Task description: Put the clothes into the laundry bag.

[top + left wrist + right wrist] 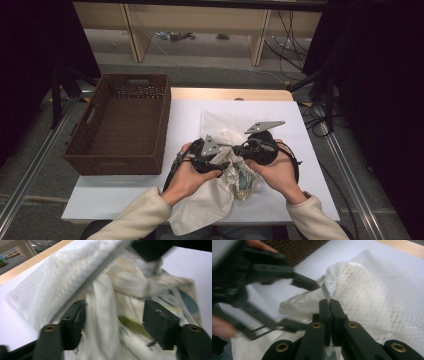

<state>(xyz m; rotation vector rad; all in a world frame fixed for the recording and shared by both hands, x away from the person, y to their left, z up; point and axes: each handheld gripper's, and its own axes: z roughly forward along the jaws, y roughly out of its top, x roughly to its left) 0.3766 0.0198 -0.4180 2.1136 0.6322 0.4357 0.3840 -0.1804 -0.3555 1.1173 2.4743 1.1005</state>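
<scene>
A white mesh laundry bag (222, 131) lies on the white table (185, 120), crumpled cream cloth (240, 177) bunched at its near end between the two hands. The cloth carries teal and olive print; no writing can be read on it.

The right gripper (329, 305) has its jaws pressed together on a fold at the bag's edge. The left gripper (113, 316) has its jaws spread, a strand of cream cloth hanging between them; the blur hides whether the pads touch it.

The left gripper view brings out the print and a ribbed strip along the bag's edge. The right gripper view shows the mesh weave and the left gripper just beside the bag. The high view adds a brown wicker basket (82, 145), well left of the bag.
</scene>
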